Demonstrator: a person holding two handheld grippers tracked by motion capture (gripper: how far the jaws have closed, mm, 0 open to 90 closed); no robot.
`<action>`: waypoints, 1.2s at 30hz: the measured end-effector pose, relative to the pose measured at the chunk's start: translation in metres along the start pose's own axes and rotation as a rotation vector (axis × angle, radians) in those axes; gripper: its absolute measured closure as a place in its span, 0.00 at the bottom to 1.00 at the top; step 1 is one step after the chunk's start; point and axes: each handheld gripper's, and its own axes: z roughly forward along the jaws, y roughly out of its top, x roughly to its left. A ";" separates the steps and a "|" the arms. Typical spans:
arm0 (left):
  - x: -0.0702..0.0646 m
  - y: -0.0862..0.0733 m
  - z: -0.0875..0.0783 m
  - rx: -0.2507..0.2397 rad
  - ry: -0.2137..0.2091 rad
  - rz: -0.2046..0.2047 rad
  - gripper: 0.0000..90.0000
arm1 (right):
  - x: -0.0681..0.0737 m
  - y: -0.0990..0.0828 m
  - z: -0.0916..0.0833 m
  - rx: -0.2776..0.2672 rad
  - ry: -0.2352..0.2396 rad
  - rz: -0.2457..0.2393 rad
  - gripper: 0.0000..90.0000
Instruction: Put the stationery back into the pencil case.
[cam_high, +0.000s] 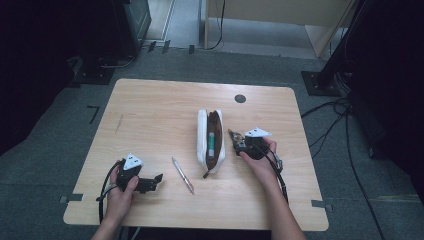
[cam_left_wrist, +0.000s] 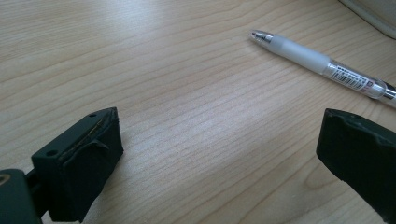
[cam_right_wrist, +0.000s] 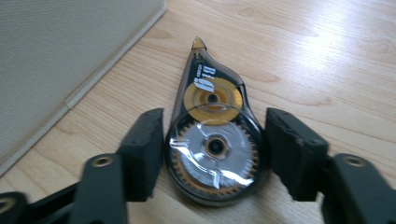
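A smoky clear correction tape dispenser (cam_right_wrist: 212, 149) lies flat on the wooden table (cam_high: 150, 110), its tip pointing away. My right gripper (cam_right_wrist: 215, 123) is shut on its round body, one pad pressing each side. In the high view the right gripper (cam_high: 236, 141) sits just right of an open white pencil case (cam_high: 202, 137) with a green item inside. My left gripper (cam_left_wrist: 219, 149) rests low on the table at front left, open, with bare wood between its pads. A clear pen (cam_left_wrist: 322, 63) lies ahead of it, apart from the jaws; the pen (cam_high: 183, 175) lies between left gripper (cam_high: 156, 180) and case.
The pencil case's fabric side (cam_right_wrist: 60, 56) lies close on the left of the right gripper. A dark round hole (cam_high: 240, 98) marks the table's far side. Cables trail from both grippers toward the front edge. Dark stands and cables surround the table on the floor.
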 end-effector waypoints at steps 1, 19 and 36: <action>0.000 0.000 0.000 0.000 0.000 0.002 0.00 | 0.000 0.000 0.000 -0.001 0.003 -0.002 0.46; -0.017 0.004 -0.004 -0.018 -0.058 0.042 0.00 | 0.005 -0.050 -0.059 0.011 0.107 -0.100 0.46; -0.057 0.006 0.005 -0.007 -0.222 0.104 0.00 | 0.048 -0.083 -0.095 0.020 0.399 -0.301 0.46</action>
